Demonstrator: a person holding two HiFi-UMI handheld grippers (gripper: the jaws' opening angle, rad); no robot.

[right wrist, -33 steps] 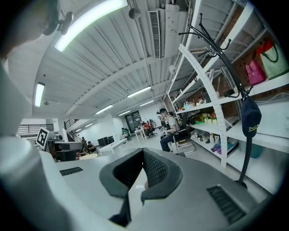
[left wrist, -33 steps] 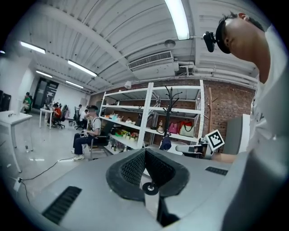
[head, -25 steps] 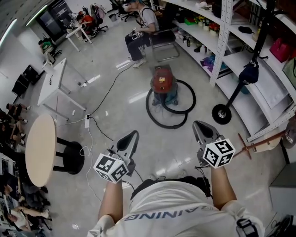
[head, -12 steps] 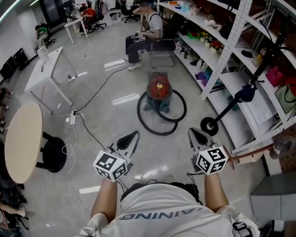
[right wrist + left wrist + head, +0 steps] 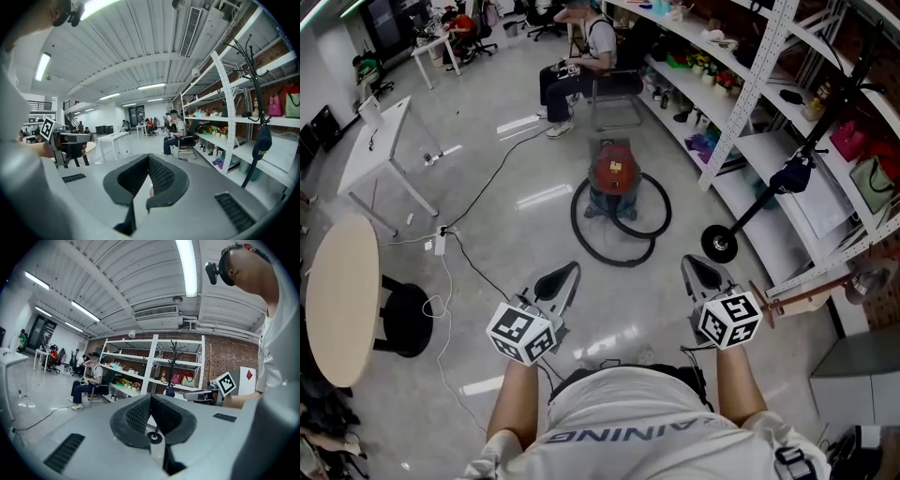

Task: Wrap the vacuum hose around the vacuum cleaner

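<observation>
Black hose (image 5: 614, 263) looped, head view only

Open floor (image 5: 614, 305) before vacuum hose (image 5: 614, 263)

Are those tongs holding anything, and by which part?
Nothing. The left tongs and right tongs are both shut and empty; the hose lies on the floor by the vacuum cleaner.

Glossy grey floor (image 5: 516, 234), light glare on it. White shelving (image 5: 750, 84) along right side, cluttered. Black coat stand (image 5: 769, 197) beside shelving. White desk (image 5: 380, 150) at left; round wooden table (image 5: 342, 300) nearer, black stool (image 5: 403, 319) just beside it. Black cable (image 5: 487, 187) trailed across floor. Seated person (image 5: 577, 66) on chair at far end. Strip light (image 5: 187, 266) on ribbed ceiling; brick wall (image 5: 229, 357) behind shelving.
</observation>
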